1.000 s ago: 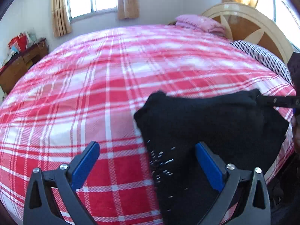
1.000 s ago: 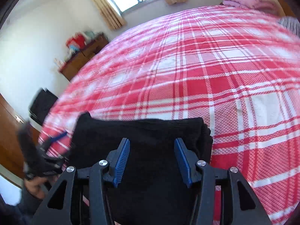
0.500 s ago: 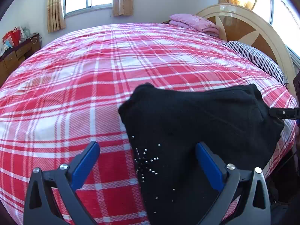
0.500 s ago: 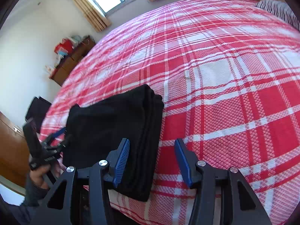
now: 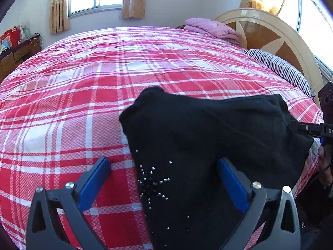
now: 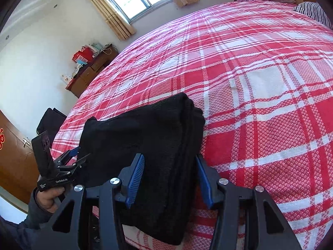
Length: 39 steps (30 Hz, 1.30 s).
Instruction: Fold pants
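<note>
Right wrist view: the folded pants (image 6: 149, 145) were seen lying near the bed (image 6: 260, 73) edge, straddled by the right gripper (image 6: 169, 177), jaws parted, gripping nothing. The left gripper (image 5: 164, 183) was spread wide. Stacked edges should be squared gently.

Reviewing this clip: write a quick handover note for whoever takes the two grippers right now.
Left gripper: open, holding nothing, over the studded part of the black pants.
Right gripper: open, fingers either side of the folded edge, gripping nothing.
Pants: folded into a layered stack near the edge of the plaid bed.
Done: folding looks finished.
Left: probably only tidy the stack and pull both grippers away.
</note>
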Available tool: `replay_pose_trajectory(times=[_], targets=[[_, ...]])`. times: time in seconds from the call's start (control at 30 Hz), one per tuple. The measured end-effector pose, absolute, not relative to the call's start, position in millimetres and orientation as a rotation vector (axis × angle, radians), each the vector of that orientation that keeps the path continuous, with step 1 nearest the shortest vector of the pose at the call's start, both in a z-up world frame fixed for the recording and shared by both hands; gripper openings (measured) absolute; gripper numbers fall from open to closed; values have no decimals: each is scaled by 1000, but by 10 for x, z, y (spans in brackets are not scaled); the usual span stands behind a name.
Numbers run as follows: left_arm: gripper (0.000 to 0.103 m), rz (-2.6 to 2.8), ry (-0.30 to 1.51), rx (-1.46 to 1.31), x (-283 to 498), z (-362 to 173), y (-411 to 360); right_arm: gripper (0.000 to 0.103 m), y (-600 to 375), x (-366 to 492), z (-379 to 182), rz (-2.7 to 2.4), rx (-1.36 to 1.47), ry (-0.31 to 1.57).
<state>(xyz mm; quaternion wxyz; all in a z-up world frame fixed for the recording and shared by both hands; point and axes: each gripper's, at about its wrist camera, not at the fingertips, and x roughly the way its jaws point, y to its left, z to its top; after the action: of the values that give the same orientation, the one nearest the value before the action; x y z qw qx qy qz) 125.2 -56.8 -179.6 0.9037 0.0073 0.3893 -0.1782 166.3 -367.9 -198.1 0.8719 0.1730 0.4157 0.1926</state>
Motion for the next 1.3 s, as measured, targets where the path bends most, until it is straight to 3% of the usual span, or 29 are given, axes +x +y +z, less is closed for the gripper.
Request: replay_pose_trajectory(times=[0.13, 0.23, 0.33, 0.37, 0.4, 0.53, 0.9, 1.3], targets=[[103, -371, 805, 11, 1251, -1794, -571, 51, -3621, 1634, -1977, 403, 358, 848], [102, -385, 803, 4, 1243, -1790, -560, 39, -3648, 1624, -1963, 407, 382, 839], [88, -412, 799, -2, 1220, -1766, -573, 32, -3718, 1622, -1980, 415, 431, 834], [76, -427, 798, -7, 1213, -1756, -583, 31, -3727, 1615, -1975, 419, 440, 828], [72, -444, 800, -13, 1208, -1743, -592, 30, -3722, 1608, -1969, 421, 442, 824], [68, -448, 807, -36, 1228, -1740, -558, 29, -3705, 1579, -1938, 429, 437, 811], [25, -458, 833, -138, 1262, -1636, -422, 26, -3587, 1496, -1693, 457, 390, 768], [20, -365, 730, -228, 1406, -1148, 227, 26, -2841, 2352, -1107, 609, 279, 748]])
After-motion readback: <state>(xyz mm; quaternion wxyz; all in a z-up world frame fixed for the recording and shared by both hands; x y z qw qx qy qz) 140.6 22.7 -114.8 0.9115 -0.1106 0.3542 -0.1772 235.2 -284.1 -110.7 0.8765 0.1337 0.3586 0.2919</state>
